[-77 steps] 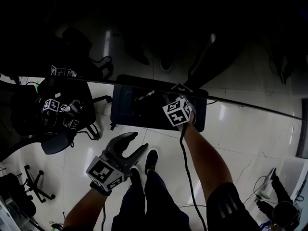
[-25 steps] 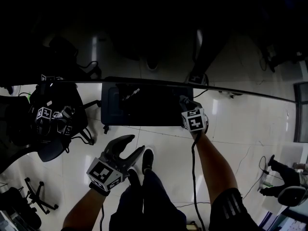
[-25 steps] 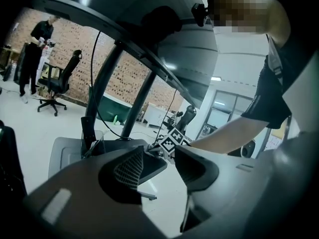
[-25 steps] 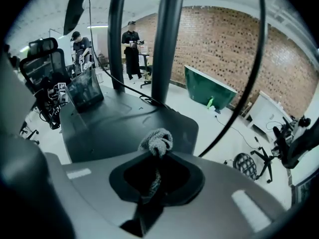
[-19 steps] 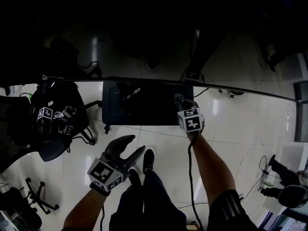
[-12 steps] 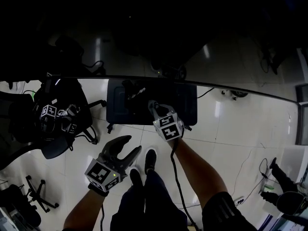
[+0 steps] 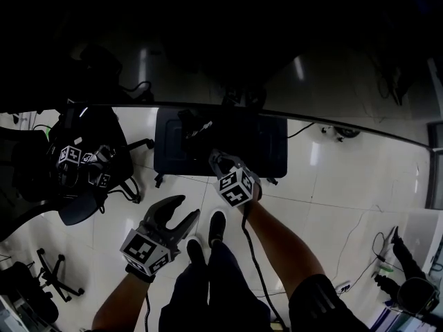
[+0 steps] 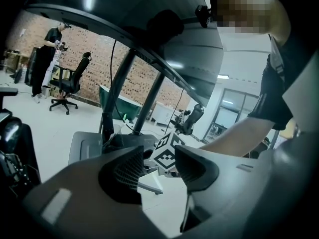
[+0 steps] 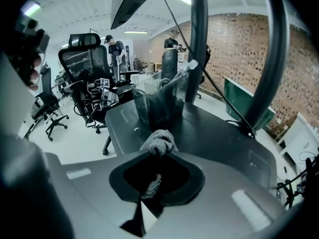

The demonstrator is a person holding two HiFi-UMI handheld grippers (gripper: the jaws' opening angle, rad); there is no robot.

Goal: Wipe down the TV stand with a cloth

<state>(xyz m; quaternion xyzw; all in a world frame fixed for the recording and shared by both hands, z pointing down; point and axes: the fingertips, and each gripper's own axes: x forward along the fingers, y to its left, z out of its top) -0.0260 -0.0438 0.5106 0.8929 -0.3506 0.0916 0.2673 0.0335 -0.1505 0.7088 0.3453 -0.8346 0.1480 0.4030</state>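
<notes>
While the cloth [image 9: 158, 142] is pinched as a bunched wad in the closed jaws of the right gripper [image 7: 216, 160], it is pointed steeply down at the near edge of the TV stand [image 7: 266, 151] base, seemingly so the dark plate can be rubbed with the wad's tip; contact cannot be confirmed. The left gripper [image 7: 183, 209] is held off the stand's near left corner above the floor, jaws partly apart with nothing between them, likely parked out of the wiping path.
</notes>
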